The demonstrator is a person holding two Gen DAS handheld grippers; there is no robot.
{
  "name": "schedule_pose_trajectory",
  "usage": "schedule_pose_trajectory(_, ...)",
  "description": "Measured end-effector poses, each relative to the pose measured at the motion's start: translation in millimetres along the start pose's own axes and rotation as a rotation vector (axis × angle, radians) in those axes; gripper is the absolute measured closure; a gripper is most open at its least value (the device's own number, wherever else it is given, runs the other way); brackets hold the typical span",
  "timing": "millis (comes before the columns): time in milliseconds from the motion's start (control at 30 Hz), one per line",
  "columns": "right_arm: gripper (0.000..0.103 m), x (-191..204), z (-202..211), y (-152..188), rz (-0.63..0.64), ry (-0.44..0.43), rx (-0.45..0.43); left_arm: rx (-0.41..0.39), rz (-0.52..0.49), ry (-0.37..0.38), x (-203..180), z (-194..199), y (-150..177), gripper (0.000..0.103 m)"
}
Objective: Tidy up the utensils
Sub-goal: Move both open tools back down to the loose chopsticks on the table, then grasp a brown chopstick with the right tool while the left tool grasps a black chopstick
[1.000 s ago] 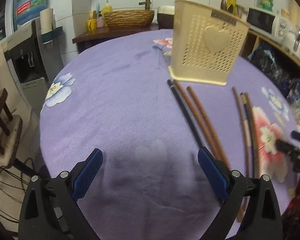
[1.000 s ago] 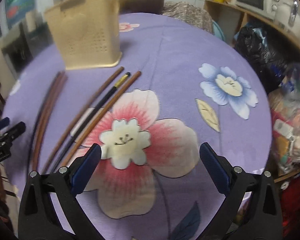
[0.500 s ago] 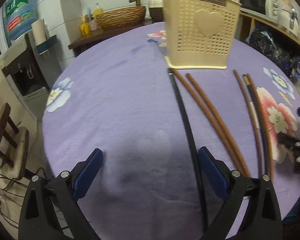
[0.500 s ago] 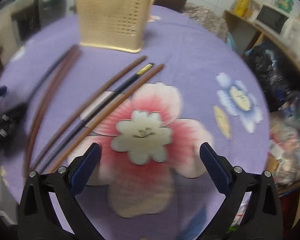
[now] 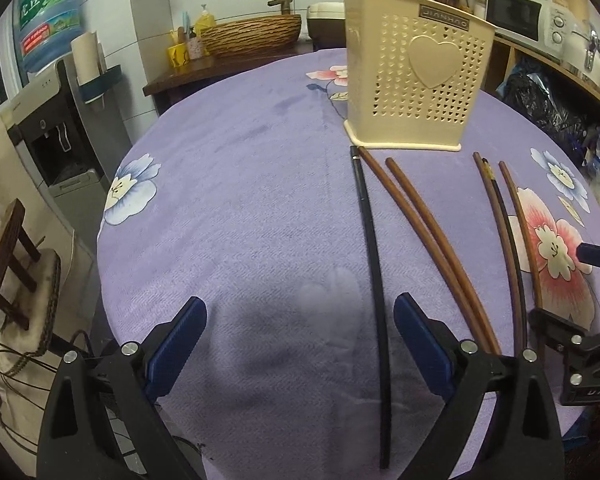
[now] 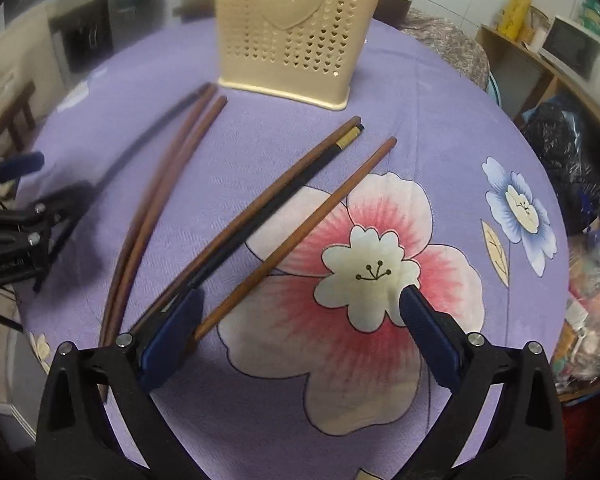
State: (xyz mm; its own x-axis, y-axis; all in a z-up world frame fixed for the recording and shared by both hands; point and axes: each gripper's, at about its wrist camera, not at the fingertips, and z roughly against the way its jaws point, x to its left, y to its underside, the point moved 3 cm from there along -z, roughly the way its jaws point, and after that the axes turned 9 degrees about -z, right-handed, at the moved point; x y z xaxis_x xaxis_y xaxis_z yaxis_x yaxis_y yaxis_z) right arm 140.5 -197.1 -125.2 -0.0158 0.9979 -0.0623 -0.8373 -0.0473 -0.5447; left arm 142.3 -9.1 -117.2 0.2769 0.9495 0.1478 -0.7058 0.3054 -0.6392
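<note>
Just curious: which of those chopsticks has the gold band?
The black chopstick in the right-hand trio, wedged beside a brown chopstick. The lone black chopstick on the left has no gold.

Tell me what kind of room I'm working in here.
Most likely a home kitchen or dining area. Chopsticks lie beside a cream utensil holder on a round table with a purple floral cloth, and a microwave and water dispenser stand around it.
</note>
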Motion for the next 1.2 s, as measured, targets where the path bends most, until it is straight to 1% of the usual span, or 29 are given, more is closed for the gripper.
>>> schedule_pose_trajectory(133, 0.006, -26.9, 5.2, 6.5, 0.019, 0.075, 0.023, 0.002, 0.026, 0.006, 7.2, 1.3, 2.3, 0.01)
schedule_pose_trajectory(200, 0.006, -50.5, 6.7, 8.6, -0.019, 0.125, 0.03, 0.004, 0.029, 0.007, 8.3, 1.4, 3.1, 0.01)
schedule_pose_trajectory(233, 0.006, -60.4, 7.9, 9.0, -0.043, 0.135, 0.023, 0.006, 0.028, 0.009, 8.0, 1.0, 2.8, 0.01)
schedule_pose_trajectory(300, 0.006, -72.8, 9.6, 7.3, -0.09, 0.095, 0.003, 0.011, 0.035, 0.028, 7.1, -0.6, 0.4, 0.01)
schedule_pose_trajectory(400, 0.006, -77.0, 13.7, 0.1, -0.152, -0.016, -0.043, 0.008, 0.045, 0.078, 4.0, -3.6, -7.4, 0.01)
schedule_pose_trajectory(467, 0.006, -77.0, 11.9, -10.2, -0.184, -0.062, -0.066, 0.005, 0.022, 0.078, -0.2, -7.6, -13.6, 0.014)
schedule_pose_trajectory(533, 0.006, -79.4, 11.4, -17.6, -0.215, -0.095, -0.091, 0.011, -0.013, 0.086, -4.9, -15.3, -22.1, 0.026)
schedule_pose_trajectory(600, 0.006, -82.2, 8.9, -25.3, -0.254, -0.142, -0.107, 0.017, -0.015, 0.1, -6.2, -22.3, -28.3, 0.034)
schedule_pose_trajectory(633, 0.006, -84.3, 5.5, -29.2, -0.268, -0.149, -0.105, 0.024, -0.014, 0.111, -6.8, -26.8, -31.6, 0.038)
schedule_pose_trajectory(667, 0.006, -84.9, 1.1, -34.0, -0.273, -0.146, -0.104, 0.028, -0.017, 0.109, -7.6, -32.5, -37.0, 0.038)
schedule_pose_trajectory(733, 0.006, -82.9, -3.9, -41.4, -0.263, -0.145, -0.105, 0.035, -0.027, 0.111, -10.2, -37.5, -44.3, 0.045)
schedule_pose_trajectory(767, 0.008, -81.5, -6.6, -46.2, -0.256, -0.141, -0.106, 0.037, -0.037, 0.118, -12.6, -41.5, -49.8, 0.046)
schedule_pose_trajectory(800, 0.012, -80.2, -8.8, -50.5, -0.251, -0.139, -0.108, 0.041, -0.044, 0.117, -14.0, -44.0, -53.0, 0.047)
schedule_pose_trajectory(867, 0.017, -75.6, -15.1, -57.9, -0.237, -0.13, -0.11, 0.046, -0.055, 0.11, -15.8, -50.1, -60.3, 0.047)
schedule_pose_trajectory(933, 0.022, -75.3, -25.6, -68.6, -0.234, -0.118, -0.099, 0.052, -0.059, 0.101, -17.0, -57.7, -69.2, 0.05)
schedule_pose_trajectory(1000, 0.033, -76.6, -33.5, -74.1, -0.236, -0.115, -0.087, 0.058, -0.063, 0.098, -17.9, -63.2, -76.9, 0.053)
schedule_pose_trajectory(1033, 0.037, -76.5, -38.3, -77.9, -0.234, -0.113, -0.079, 0.06, -0.064, 0.099, -18.2, -65.4, -79.8, 0.054)
schedule_pose_trajectory(1100, 0.05, -76.5, -50.6, -88.8, -0.232, -0.102, -0.061, 0.062, -0.056, 0.096, -18.2, -69.9, -86.3, 0.057)
schedule_pose_trajectory(1167, 0.057, -77.7, -61.0, -96.1, -0.245, -0.094, -0.042, 0.065, -0.052, 0.091, -19.1, -73.0, -91.3, 0.061)
schedule_pose_trajectory(1200, 0.058, -77.4, -64.5, -100.1, -0.247, -0.085, -0.044, 0.065, -0.052, 0.088, -19.3, -74.4, -93.8, 0.064)
